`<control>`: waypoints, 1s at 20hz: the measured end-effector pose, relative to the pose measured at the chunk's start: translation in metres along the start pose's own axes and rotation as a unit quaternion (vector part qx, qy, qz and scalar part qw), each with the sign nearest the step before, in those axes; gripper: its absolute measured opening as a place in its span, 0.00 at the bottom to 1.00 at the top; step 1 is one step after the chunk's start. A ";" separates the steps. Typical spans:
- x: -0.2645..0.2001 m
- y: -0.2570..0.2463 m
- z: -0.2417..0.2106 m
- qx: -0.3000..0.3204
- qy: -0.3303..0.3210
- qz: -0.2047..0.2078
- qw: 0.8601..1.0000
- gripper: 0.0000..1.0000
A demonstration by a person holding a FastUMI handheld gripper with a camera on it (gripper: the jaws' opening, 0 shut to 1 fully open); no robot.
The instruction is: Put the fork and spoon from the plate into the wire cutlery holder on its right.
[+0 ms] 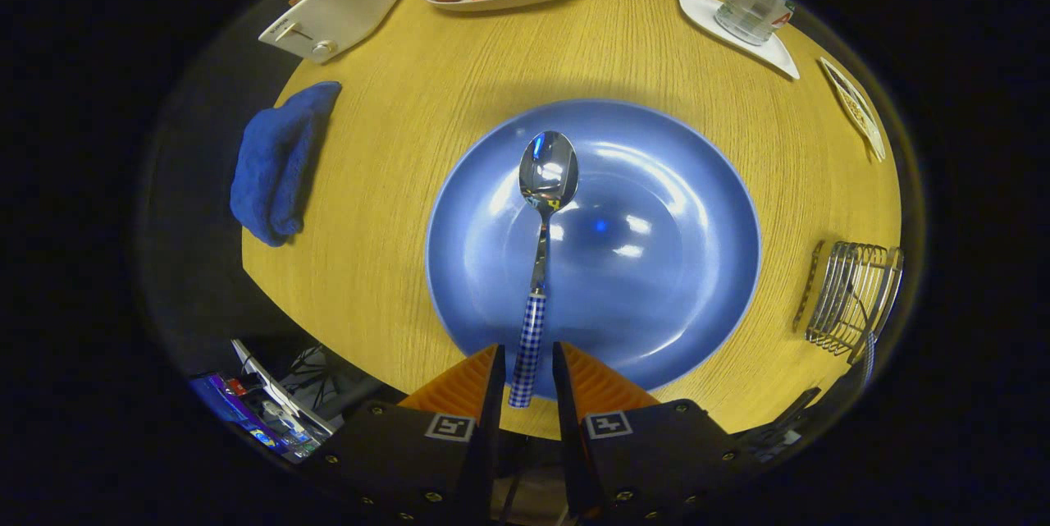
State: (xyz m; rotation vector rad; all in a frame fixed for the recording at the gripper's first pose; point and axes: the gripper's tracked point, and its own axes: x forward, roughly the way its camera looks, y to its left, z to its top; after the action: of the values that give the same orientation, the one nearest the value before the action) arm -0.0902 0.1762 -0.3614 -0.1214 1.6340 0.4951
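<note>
Gripper view shows the gripper (pixel 527 374) with its fingers nearly closed around the checked handle of the spoon (pixel 541 247), though firm pressing on both sides cannot be told. The spoon's bowl lies over the blue plate (pixel 697 206). The wire cutlery holder (pixel 849 296) stands right of the plate. A loose hold could let the spoon swing or slip during carrying. The gripper points forward over the plate's near rim.

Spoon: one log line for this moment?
gripper: fingers flank spoon handle, grip unclear | spoon over blue plate | wire cutlery holder right
</note>
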 end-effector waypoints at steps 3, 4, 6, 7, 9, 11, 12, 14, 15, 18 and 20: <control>0.009 -0.003 -0.001 0.002 0.005 -0.007 1.000 0.33; 0.011 -0.004 -0.004 -0.002 0.008 -0.005 1.000 0.16; 0.010 -0.009 -0.004 -0.017 0.009 -0.012 1.000 0.15; 0.015 -0.014 -0.007 -0.029 0.009 -0.019 0.999 0.03; 0.004 -0.014 -0.010 -0.054 0.019 -0.016 0.998 0.03; -0.006 -0.020 -0.012 -0.067 0.027 -0.013 0.997 0.03; -0.012 -0.026 -0.013 -0.070 0.030 -0.014 0.997 0.03; -0.026 -0.039 -0.012 -0.071 0.031 -0.018 0.997 0.03; -0.032 -0.045 -0.012 -0.072 0.032 -0.020 0.997 0.03; -0.046 -0.065 -0.017 -0.074 0.035 -0.032 0.996 0.03; -0.054 -0.074 -0.023 -0.073 0.038 -0.036 0.996 0.03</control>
State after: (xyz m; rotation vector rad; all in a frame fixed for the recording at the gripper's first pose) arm -0.0771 0.0891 -0.3261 -0.3095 1.6615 0.5606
